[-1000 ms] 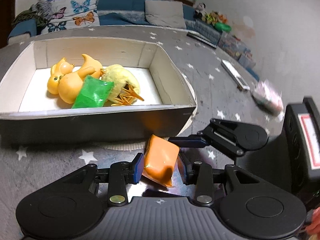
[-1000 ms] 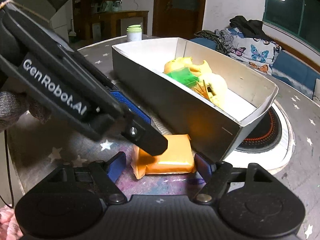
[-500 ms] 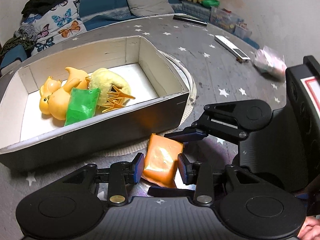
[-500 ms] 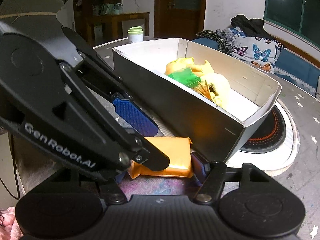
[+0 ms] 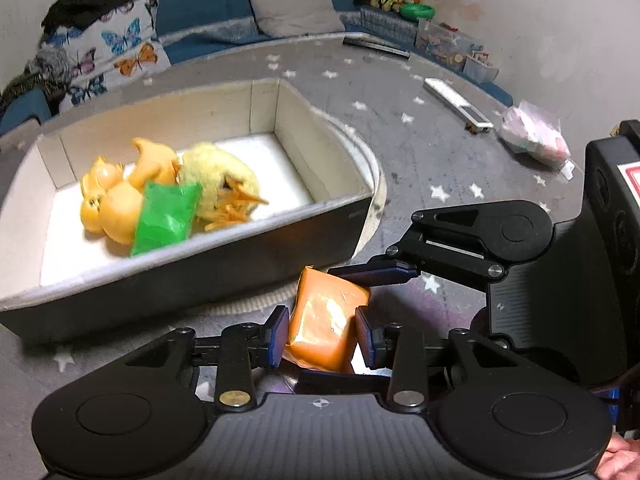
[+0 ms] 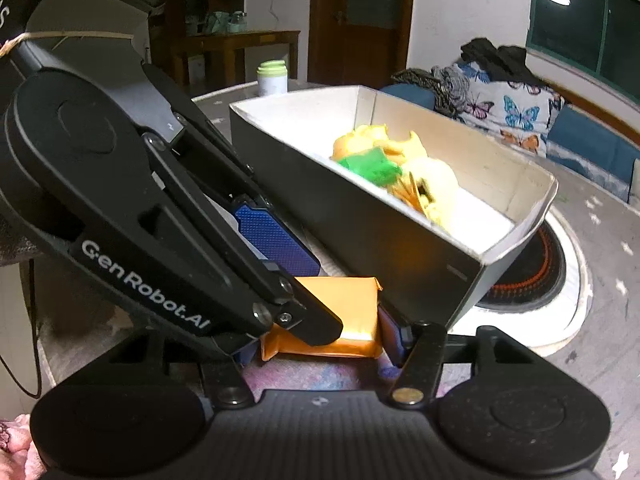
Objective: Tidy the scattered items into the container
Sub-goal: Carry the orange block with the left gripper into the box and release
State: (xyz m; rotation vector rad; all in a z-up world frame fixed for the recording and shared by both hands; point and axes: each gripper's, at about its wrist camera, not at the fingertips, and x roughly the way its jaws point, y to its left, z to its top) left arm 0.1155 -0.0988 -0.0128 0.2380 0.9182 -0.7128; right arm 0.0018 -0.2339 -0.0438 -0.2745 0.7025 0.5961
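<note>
Grippers meet over one orange packet [image 5: 322,322] just outside the box [image 5: 224,258]: my left gripper [image 5: 321,332] pinches it between its blue pads [image 5: 277,334], and my right gripper [image 6: 320,344] appears clamped on the same packet from the other side, its near finger hidden behind the left tool. The packet sits close against the box's dark outer wall on the star-patterned grey cloth [image 5: 420,152]. Inside the box lie an orange duck toy [image 5: 108,204], a green packet [image 5: 166,218] and a yellow plush chick [image 5: 218,178]
</note>
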